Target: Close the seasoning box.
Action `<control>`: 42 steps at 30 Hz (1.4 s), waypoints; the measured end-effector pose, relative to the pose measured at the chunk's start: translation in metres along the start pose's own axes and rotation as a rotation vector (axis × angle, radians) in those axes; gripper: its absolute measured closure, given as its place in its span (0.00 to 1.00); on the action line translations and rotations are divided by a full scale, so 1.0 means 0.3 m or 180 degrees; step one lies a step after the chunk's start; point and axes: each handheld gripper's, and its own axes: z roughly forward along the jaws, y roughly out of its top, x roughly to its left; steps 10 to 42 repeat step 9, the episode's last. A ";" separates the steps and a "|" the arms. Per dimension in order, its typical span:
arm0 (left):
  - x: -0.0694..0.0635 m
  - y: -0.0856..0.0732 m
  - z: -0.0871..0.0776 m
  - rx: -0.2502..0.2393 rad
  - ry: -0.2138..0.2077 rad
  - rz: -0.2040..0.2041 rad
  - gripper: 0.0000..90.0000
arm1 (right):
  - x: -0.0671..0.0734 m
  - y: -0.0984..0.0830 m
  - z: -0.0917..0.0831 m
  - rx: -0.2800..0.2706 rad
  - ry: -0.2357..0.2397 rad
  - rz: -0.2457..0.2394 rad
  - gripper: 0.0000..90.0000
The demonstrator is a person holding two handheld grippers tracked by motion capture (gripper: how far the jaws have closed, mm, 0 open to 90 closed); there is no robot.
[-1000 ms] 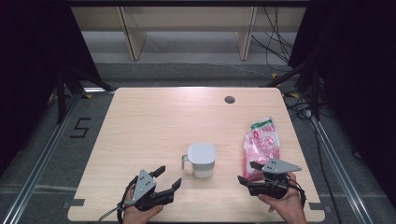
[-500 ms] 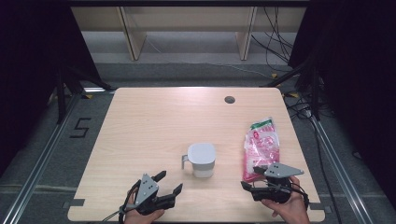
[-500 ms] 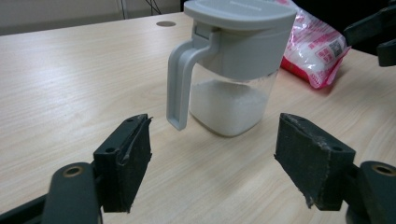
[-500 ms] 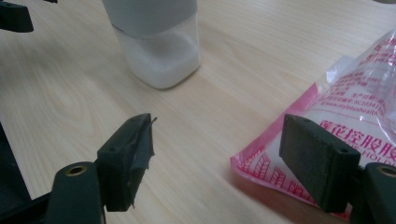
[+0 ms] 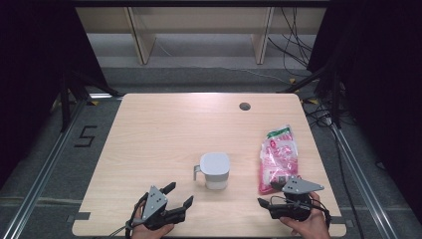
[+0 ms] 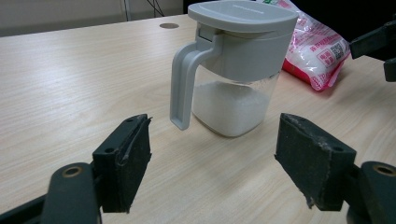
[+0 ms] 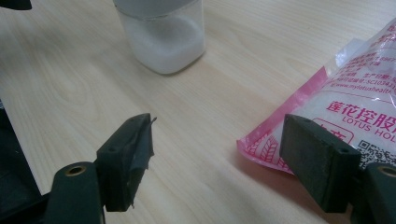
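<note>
The wooden table (image 5: pixel 164 144) carries everything, and the jug (image 5: pixel 215 170) standing upright near its middle front serves as the marker for the rest. The jug is clear-walled with a grey lid and a grey handle on its left side, and white grains fill roughly its lower part. To the right of the jug, well apart from it, lies a pink and white bag (image 5: pixel 277 158) flat on the table, its length running away from the front edge. Far behind the jug and a little right, a small dark hole (image 5: pixel 244 106) sits in the tabletop.

In front of the jug and to its left, the left gripper (image 5: pixel 178 198) is held in a hand at the table's front edge, its jaws spread wide and empty, aimed toward the jug. In front of the jug and to its right, the right gripper (image 5: pixel 263 205) is released too, holding nothing, with the near end of the bag just beside one jaw.
</note>
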 end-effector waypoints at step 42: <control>0.005 0.000 -0.002 0.0009 0.0018 0.0030 0.28 | 0.004 -0.002 -0.001 0.0015 0.0029 0.0098 0.29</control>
